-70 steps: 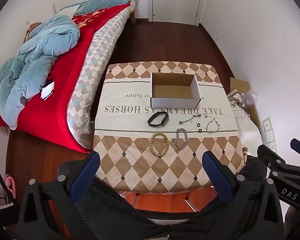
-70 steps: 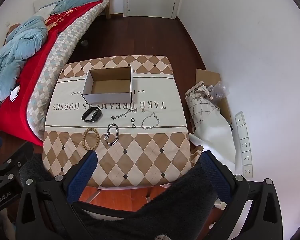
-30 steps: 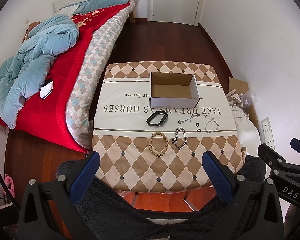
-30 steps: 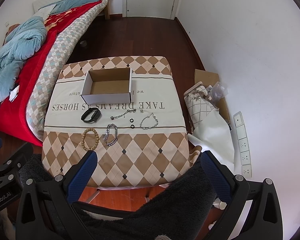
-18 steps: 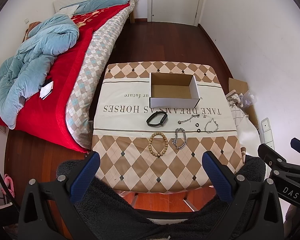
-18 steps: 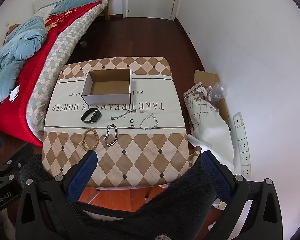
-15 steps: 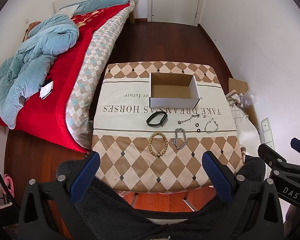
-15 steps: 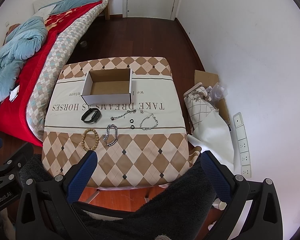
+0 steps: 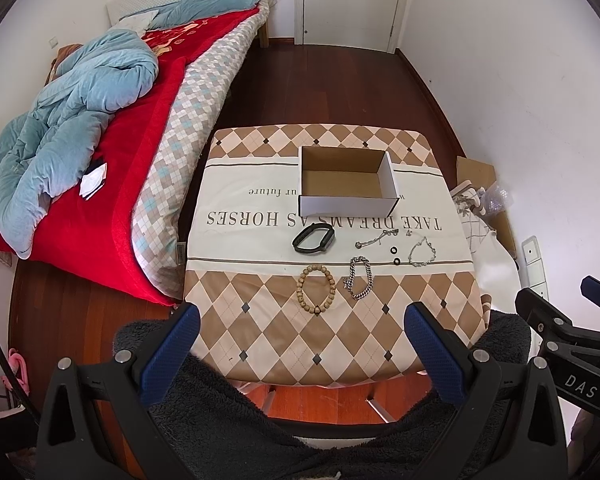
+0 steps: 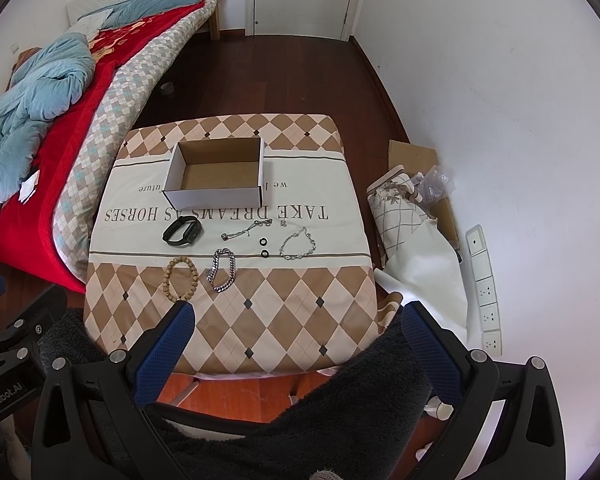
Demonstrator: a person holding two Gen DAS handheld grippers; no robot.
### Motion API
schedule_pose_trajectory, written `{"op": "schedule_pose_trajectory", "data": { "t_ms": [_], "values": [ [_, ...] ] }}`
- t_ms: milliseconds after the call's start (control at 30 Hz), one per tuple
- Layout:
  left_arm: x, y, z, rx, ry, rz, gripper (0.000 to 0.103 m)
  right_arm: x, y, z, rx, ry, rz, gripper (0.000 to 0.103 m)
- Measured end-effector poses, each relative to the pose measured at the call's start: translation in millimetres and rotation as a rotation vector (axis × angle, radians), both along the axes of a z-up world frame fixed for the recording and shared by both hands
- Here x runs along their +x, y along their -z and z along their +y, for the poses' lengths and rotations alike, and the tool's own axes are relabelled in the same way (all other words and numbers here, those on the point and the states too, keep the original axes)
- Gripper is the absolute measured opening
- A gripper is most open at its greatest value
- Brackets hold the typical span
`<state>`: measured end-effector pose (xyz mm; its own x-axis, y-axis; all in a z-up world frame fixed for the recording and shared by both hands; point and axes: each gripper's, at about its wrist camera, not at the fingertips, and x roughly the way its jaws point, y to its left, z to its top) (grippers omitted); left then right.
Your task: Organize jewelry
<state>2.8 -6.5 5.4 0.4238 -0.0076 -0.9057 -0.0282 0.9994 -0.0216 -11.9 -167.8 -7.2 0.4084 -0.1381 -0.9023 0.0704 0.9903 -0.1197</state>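
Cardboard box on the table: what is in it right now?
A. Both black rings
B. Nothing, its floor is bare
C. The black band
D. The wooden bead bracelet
B. The cardboard box shows only its bare brown floor, while the wooden bead bracelet, black band and black rings all lie on the tablecloth in front of it.

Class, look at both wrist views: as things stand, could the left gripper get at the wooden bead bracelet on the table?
Probably yes. The left gripper is open and empty, and the wooden bead bracelet lies flat near the table's front edge, apart from the silver chain bracelet, nothing lying between.
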Motion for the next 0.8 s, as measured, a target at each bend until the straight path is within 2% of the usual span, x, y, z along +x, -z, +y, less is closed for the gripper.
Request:
{"op": "schedule_pose_trajectory", "data": {
  "t_ms": [600, 800],
  "values": [
    [0.1, -0.3, -0.3, -0.003, -0.001, 0.0, 0.103, 2.1, 5.7, 1.6, 0.003, 0.005, -0.002, 0.103],
    [12.9, 6.1, 2.2, 0.035, -0.025, -0.019, 0.103, 11.0, 2.1, -10.7, 0.004, 0.022, -0.011, 0.103]
  ]
}}
